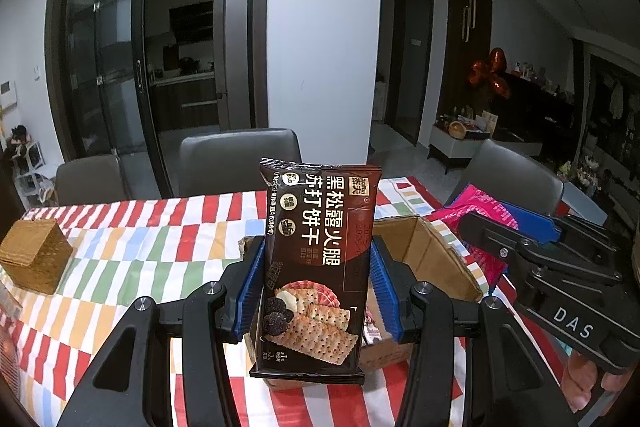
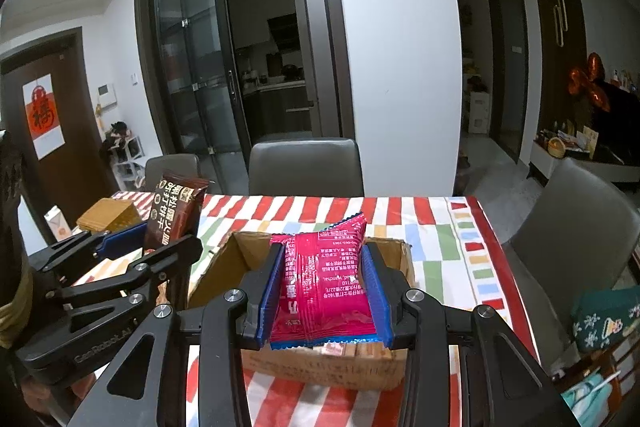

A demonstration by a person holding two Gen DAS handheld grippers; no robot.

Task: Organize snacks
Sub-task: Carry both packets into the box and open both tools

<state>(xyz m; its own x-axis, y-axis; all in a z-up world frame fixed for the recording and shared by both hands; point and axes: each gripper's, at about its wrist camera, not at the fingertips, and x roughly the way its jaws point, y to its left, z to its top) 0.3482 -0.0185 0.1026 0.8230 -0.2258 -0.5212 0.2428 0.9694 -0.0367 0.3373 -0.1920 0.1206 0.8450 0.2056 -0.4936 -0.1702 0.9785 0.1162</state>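
My left gripper (image 1: pixel 316 287) is shut on a dark brown cracker packet (image 1: pixel 316 267) and holds it upright over the open cardboard box (image 1: pixel 436 255). My right gripper (image 2: pixel 322 291) is shut on a pink snack packet (image 2: pixel 324 287) above the same cardboard box (image 2: pixel 224 267). In the left wrist view the right gripper (image 1: pixel 516 227) shows at the right with the pink packet (image 1: pixel 476 211). In the right wrist view the left gripper (image 2: pixel 156 239) shows at the left with the brown packet (image 2: pixel 172 215). Small snack packs lie inside the box (image 2: pixel 336 349).
The table has a striped cloth (image 1: pixel 140 255). A woven wicker box (image 1: pixel 36 255) stands at the table's left; it also shows in the right wrist view (image 2: pixel 108 215). Grey chairs (image 1: pixel 240 155) stand behind the table and one (image 2: pixel 576 223) at its right.
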